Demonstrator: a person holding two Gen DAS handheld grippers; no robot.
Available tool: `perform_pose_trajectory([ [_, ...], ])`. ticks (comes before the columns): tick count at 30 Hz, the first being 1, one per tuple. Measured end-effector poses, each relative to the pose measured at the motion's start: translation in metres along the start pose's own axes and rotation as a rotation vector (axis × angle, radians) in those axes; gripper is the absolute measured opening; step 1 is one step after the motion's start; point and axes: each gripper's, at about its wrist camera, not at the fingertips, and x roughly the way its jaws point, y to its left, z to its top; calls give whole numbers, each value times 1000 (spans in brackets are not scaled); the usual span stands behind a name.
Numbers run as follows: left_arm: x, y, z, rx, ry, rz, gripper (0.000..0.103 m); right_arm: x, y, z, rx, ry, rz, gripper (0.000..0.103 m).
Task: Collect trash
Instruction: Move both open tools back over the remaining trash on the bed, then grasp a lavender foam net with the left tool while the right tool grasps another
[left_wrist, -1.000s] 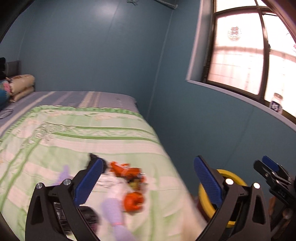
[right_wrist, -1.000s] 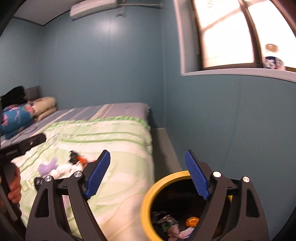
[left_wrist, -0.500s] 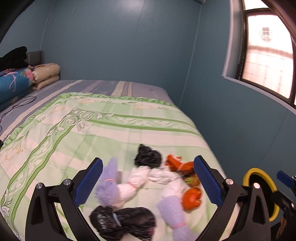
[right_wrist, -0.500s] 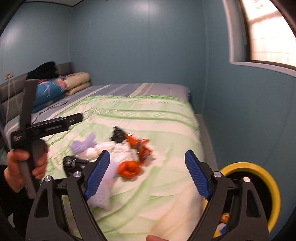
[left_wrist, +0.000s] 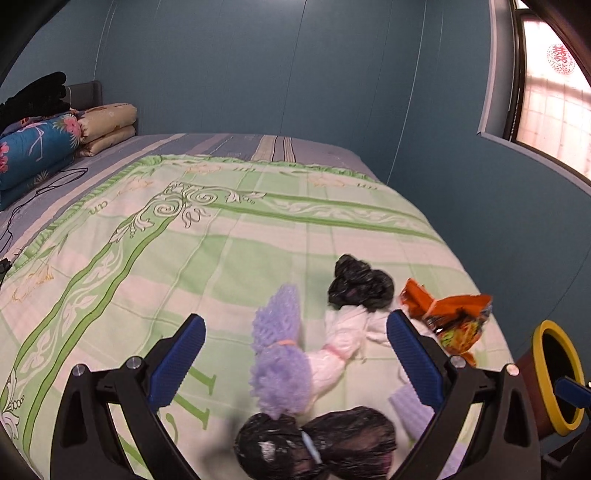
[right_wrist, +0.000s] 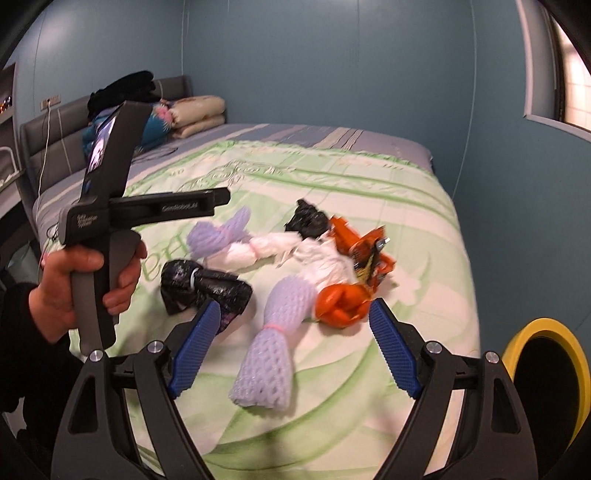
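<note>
**Both grippers spread over the trash pile**

Going left to right, our left gripper (left_wrist: 295, 354) hangs spread and empty, with the black bag (left_wrist: 317, 443) just under it, long axis crosswise to the fingers. Our right gripper (right_wrist: 291, 347) is likewise spread, holding nothing; the purple foam net (right_wrist: 273, 343) lies straight ahead between its fingers, long axis roughly along them, though blur softens that reading. We judge the right hand nearer it. The yellow-rimmed bin (right_wrist: 576, 354) waits further right.

Left gripper (left_wrist: 295, 345): jaws wide apart, nothing gripped, angled downward.
Right gripper (right_wrist: 290, 341): jaws wide apart, nothing gripped, angled downward.
Left hand (right_wrist: 79, 284): fist around left gripper's handle.
</note>
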Motion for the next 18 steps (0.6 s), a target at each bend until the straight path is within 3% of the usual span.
perform_pose_trajectory([
  [18, 43, 24, -13, -32, 85, 3, 95, 44, 12, -25, -28, 145, 28, 75],
])
